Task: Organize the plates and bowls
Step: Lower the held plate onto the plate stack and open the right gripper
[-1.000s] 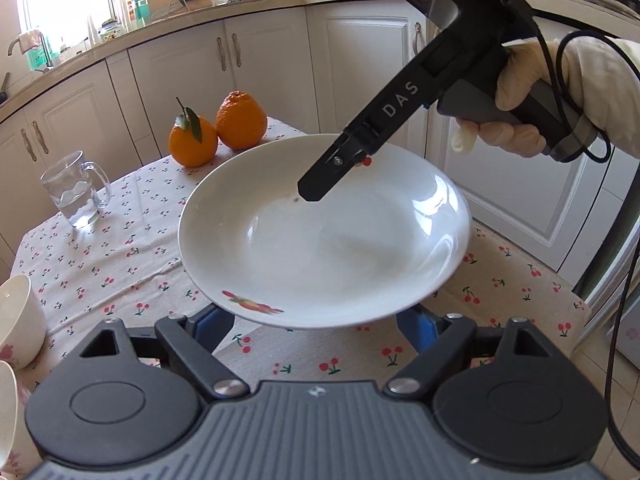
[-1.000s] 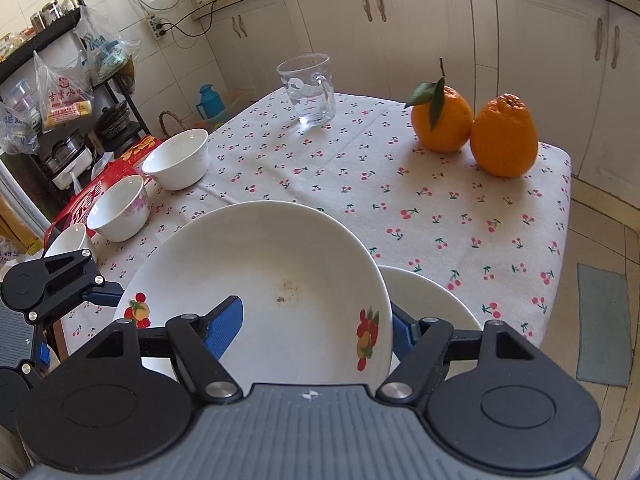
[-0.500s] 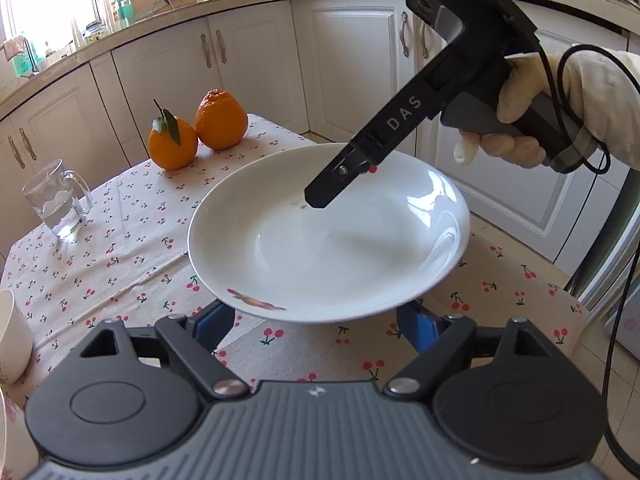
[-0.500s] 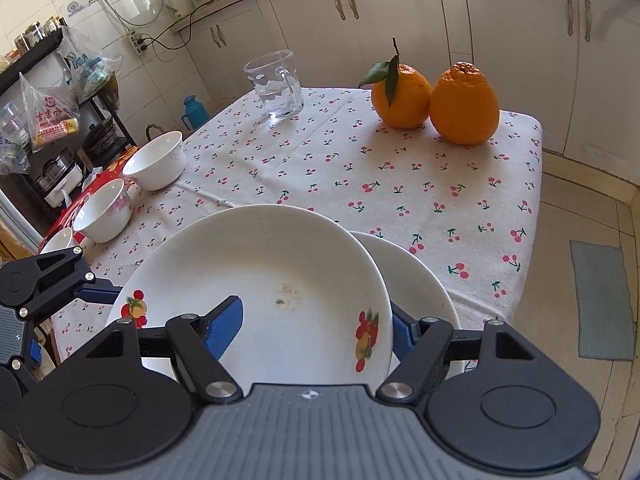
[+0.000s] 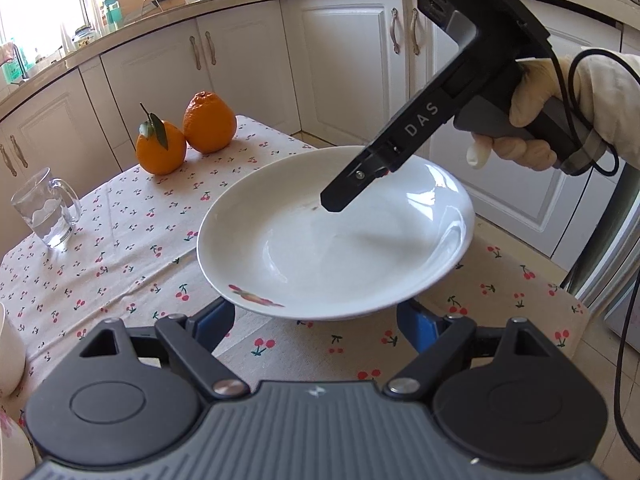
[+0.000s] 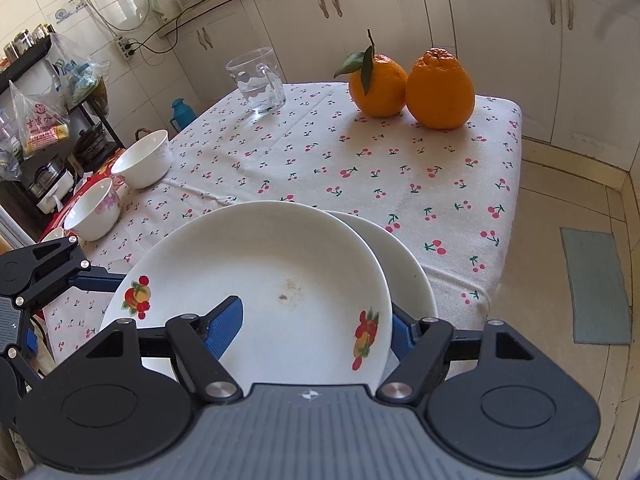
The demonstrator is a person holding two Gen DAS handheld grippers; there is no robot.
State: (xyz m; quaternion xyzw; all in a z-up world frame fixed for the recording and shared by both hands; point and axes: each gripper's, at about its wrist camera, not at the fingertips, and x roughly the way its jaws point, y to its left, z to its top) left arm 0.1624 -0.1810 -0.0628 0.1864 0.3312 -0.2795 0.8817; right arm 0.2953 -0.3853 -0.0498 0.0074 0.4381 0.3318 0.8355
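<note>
A white plate with fruit decals (image 6: pixel 272 280) is held by my right gripper (image 6: pixel 316 324), whose jaws pinch its rim; the same plate shows in the left wrist view (image 5: pixel 332 240), above the table. A second white plate (image 6: pixel 404 260) lies on the cherry-print tablecloth, partly under the held one. My left gripper (image 5: pixel 316 316) is open, its blue fingers (image 5: pixel 216 316) spread below the held plate's near rim; I cannot tell if they touch it. Two white bowls (image 6: pixel 142 158) (image 6: pixel 94 208) stand at the table's left edge.
Two oranges (image 6: pixel 412 86) and a glass mug (image 6: pixel 258 80) stand at the far side of the table (image 6: pixel 460 200). White kitchen cabinets (image 6: pixel 500 40) surround it. A cluttered shelf with bags (image 6: pixel 36 120) is at the left. The table's right edge drops to tiled floor with a mat (image 6: pixel 596 284).
The held plate has moved over the second plate on the table, covering more of it. Both grippers shifted with it; their jaws look unchanged.
</note>
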